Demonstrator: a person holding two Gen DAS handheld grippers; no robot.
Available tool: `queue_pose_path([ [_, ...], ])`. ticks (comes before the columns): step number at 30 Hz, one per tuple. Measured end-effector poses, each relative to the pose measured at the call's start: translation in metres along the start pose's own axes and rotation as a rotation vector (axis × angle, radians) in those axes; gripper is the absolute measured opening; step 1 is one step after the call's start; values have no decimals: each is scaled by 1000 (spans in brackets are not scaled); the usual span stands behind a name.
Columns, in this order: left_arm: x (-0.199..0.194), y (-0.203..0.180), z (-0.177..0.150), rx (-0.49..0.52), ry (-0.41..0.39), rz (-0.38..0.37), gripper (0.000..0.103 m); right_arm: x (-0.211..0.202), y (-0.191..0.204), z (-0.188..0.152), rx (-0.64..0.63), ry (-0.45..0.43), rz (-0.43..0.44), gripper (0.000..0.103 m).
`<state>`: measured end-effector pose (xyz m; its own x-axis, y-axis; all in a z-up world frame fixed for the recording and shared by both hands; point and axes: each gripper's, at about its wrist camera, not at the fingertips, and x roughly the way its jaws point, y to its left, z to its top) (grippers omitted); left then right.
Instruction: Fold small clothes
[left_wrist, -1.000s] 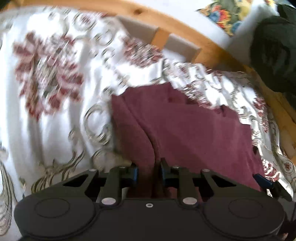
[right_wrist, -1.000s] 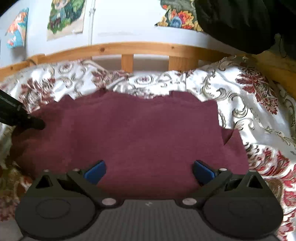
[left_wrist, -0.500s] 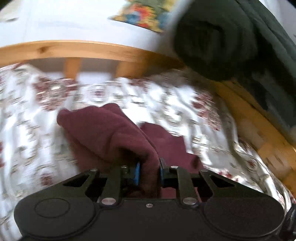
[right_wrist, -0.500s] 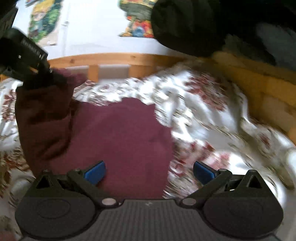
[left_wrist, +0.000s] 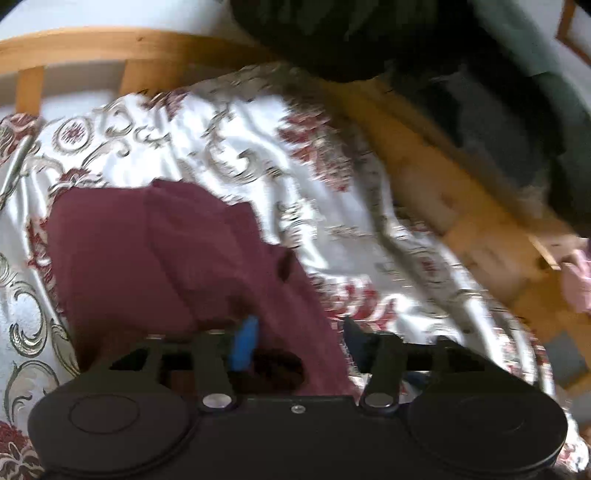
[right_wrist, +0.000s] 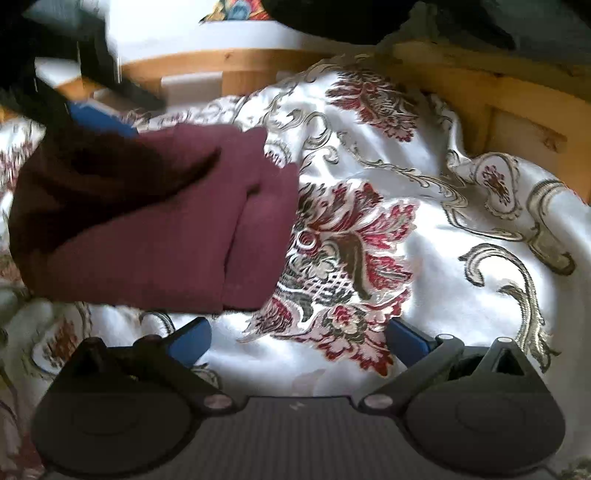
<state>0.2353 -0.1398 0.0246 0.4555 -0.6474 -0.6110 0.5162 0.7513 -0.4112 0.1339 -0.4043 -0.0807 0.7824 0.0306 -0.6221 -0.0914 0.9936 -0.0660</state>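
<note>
A maroon garment (right_wrist: 155, 221) is laid folded over on itself on the floral bedspread (right_wrist: 461, 288), towards the left of the right wrist view, so that one half is stacked on the other; two layered edges are seen at its right side, where the fold is judged to have just been set down. Its cloth looks soft and thick, a knit or fleece by appearance, with a loose hump along the top that is not yet flattened. The left gripper (left_wrist: 295, 332) is held low over the near edge of the garment, its jaws parted, with cloth lying between them but not pinched, which suggests a release. The right gripper (right_wrist: 297, 338) is kept spread wide and empty above bare bedspread, just beside the garment's lower right corner. A wooden bed frame (right_wrist: 229, 62) is seen behind, and dark clothing (left_wrist: 332, 40) is draped over it.
</note>
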Motion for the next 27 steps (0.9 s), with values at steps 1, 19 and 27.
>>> queue_pose_path([
  [1, -8, -2, -1, 5, -17, -18, 79, 1, 4, 0, -15, 3, -12, 103],
  [19, -61, 45, -72, 36, -66, 162, 102, 5, 14, -2, -15, 5, -60, 103],
  [27, -40, 50, -82, 140, -34, 201, 102, -36, 5, 30, 96, -212, 39, 103],
])
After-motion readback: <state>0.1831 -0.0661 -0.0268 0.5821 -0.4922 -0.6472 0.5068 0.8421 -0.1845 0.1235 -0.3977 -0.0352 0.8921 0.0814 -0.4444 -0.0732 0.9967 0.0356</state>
